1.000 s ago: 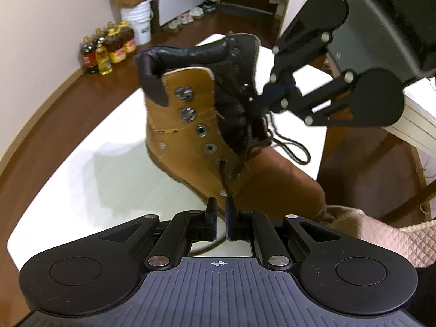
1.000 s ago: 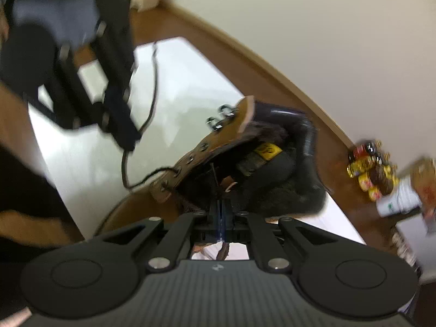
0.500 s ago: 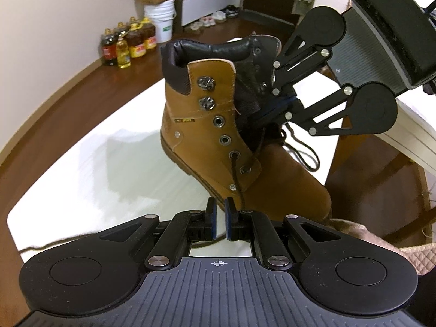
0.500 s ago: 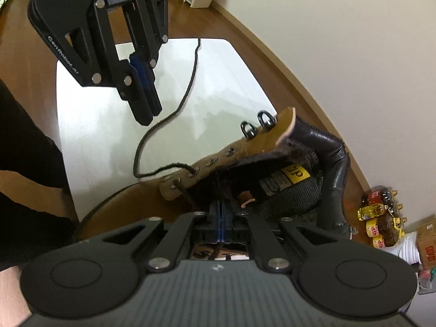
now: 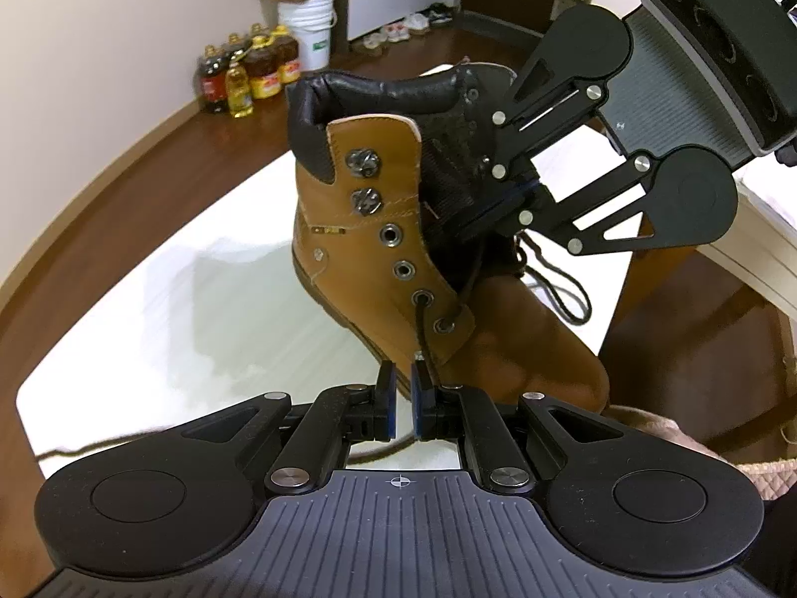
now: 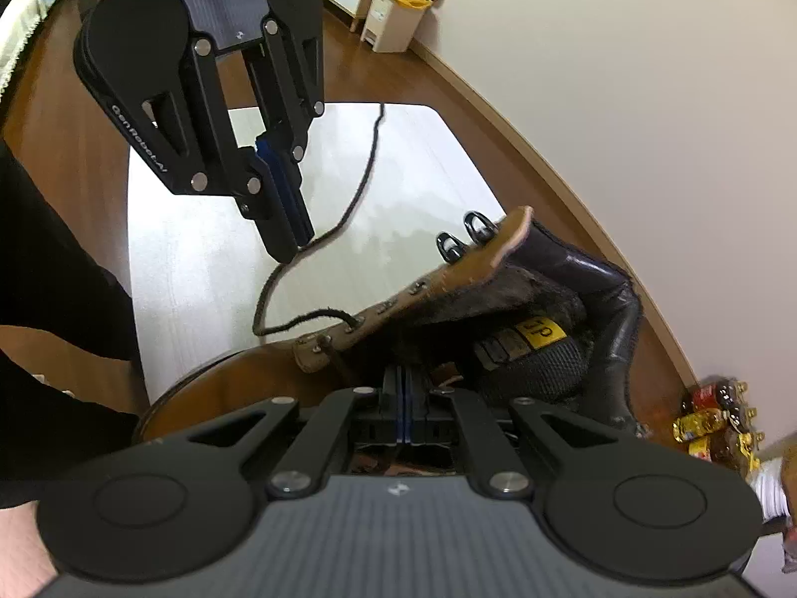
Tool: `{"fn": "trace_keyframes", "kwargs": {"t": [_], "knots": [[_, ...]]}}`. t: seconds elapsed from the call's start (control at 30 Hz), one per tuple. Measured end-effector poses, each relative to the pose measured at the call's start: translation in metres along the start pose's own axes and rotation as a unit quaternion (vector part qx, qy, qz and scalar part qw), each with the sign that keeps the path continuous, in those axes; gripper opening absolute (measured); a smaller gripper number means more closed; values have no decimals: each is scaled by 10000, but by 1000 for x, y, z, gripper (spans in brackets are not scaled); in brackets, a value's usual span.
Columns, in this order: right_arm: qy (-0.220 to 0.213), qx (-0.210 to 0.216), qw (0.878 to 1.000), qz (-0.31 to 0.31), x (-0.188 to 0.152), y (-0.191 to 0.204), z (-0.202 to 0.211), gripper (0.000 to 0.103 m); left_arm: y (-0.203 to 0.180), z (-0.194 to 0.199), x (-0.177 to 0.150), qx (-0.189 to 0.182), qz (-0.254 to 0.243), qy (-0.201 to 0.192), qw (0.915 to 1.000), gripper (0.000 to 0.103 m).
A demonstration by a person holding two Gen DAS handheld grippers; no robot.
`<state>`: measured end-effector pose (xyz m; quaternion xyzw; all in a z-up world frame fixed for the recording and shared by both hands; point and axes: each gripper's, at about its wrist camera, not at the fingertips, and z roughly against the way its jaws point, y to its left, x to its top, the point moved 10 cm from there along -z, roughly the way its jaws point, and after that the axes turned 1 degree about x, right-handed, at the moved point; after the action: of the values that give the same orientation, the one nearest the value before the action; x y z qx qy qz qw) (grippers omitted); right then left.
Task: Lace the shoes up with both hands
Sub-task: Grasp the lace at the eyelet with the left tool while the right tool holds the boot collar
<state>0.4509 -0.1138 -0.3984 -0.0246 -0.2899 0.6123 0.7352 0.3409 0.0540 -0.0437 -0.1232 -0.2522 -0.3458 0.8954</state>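
Observation:
A tan lace-up boot [image 5: 378, 249] stands on the white table [image 5: 199, 309]. A dark lace [image 5: 421, 329] leaves a low eyelet and runs down to my left gripper [image 5: 403, 371]. A narrow gap shows between that gripper's pads, and the lace passes under its right fingertip. From the right wrist view, the lace [image 6: 358, 189] trails across the table [image 6: 199, 249] past the left gripper [image 6: 291, 244]. My right gripper [image 6: 403, 378] is shut over the boot [image 6: 508, 234] opening, by the tongue. In the left view, a taut strand rises from the lowest eyelet to the right gripper [image 5: 451, 229].
More lace lies in loose loops [image 5: 563, 294] beyond the boot. Oil bottles [image 5: 249, 74] and a white bucket [image 5: 306, 30] stand on the wooden floor by the wall. A person's dark sleeve [image 6: 50, 274] is at the left. A pink quilted cloth [image 5: 672, 448] lies near the toe.
The right wrist view was blurred and tilted, and is now steady over the boot's opening. The right gripper has rolled and sits lower against the tongue. The left gripper's gap is unchanged.

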Motion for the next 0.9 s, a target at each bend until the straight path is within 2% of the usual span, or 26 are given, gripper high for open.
{"fn": "trace_keyframes", "kwargs": {"t": [0.27, 0.53, 0.9], "knots": [[11, -42, 10000, -30, 2, -2, -12, 2, -4, -2, 2, 64, 20, 58, 10000, 7], [-135, -22, 9998, -117, -9, -1, 12, 2, -10, 2, 9, -26, -92, -54, 9999, 7], [-495, 207, 9986, -19, -14, 0, 17, 2, -17, 1, 5, 137, -37, 56, 9999, 7]]}}
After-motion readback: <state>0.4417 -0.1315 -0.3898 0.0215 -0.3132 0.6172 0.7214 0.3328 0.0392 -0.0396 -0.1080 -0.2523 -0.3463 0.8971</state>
